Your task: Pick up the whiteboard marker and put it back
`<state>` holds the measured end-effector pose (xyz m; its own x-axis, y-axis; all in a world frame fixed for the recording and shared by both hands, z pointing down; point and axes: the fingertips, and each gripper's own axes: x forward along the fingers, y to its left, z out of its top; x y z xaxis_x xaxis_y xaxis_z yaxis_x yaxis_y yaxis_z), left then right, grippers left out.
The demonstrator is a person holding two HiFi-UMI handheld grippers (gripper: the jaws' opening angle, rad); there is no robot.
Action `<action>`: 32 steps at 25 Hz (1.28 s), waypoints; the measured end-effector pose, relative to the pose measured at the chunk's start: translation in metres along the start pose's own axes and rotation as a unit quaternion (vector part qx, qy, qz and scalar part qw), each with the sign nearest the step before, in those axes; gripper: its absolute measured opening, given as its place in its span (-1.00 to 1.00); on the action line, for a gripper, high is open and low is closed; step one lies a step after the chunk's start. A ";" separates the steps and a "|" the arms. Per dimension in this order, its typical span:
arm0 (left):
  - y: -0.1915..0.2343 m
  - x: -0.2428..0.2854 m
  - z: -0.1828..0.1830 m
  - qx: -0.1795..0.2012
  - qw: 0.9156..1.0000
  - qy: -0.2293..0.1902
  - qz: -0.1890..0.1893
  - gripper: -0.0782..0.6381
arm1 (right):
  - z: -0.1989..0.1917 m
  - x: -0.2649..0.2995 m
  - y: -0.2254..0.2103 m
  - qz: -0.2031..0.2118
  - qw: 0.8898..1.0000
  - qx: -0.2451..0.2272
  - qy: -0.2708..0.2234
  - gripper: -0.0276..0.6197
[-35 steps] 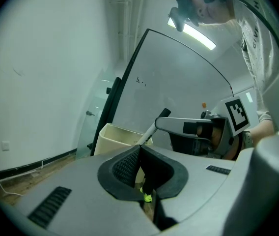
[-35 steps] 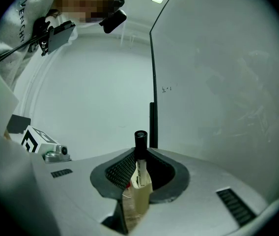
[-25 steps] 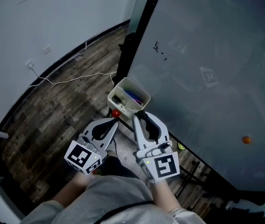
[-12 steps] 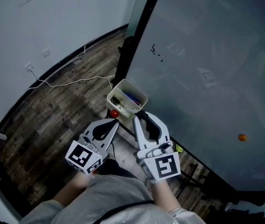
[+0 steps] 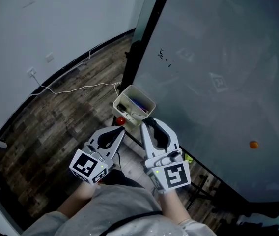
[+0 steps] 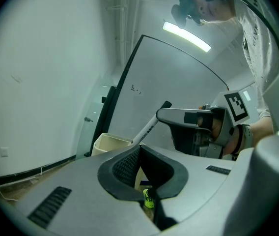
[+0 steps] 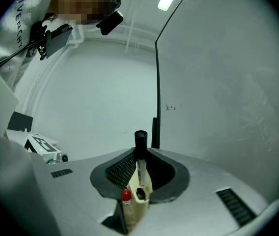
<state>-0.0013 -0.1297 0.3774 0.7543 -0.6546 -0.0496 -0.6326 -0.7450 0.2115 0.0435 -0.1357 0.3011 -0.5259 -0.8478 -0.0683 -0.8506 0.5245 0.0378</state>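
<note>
I log the left gripper and right gripper, lower centre: pale grey moulded shells with slotted vents and black ribbed jaw pads. Each carries a white cube with black square markers, left cube and right cube. Wearer's light grey top along the bottom edge.

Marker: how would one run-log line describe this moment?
right gripper: shut on marker | left gripper: shut, empty | marker: close to bin

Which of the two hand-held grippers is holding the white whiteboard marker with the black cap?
The right hand-held gripper: the white whiteboard marker stands clamped between its jaws. The left hand-held gripper is shut and empty.
</note>
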 end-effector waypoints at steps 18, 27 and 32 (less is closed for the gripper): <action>-0.005 -0.002 0.003 0.006 1.000 -0.007 -0.001 -0.75 | 0.010 -0.004 0.002 -0.001 1.000 -0.010 -0.007 -0.68; -0.005 -0.002 0.001 0.007 1.000 -0.007 -0.005 -0.75 | 0.016 -0.005 0.004 0.001 1.000 -0.018 -0.015 -0.68; -0.006 -0.002 0.004 0.008 1.000 -0.010 -0.007 -0.75 | 0.018 -0.005 0.005 0.002 1.000 -0.025 -0.013 -0.68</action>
<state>0.0008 -0.1244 0.3724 0.7601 -0.6458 -0.0715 -0.6242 -0.7563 0.1959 0.0420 -0.1274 0.2839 -0.5291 -0.8434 -0.0938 -0.8482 0.5224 0.0875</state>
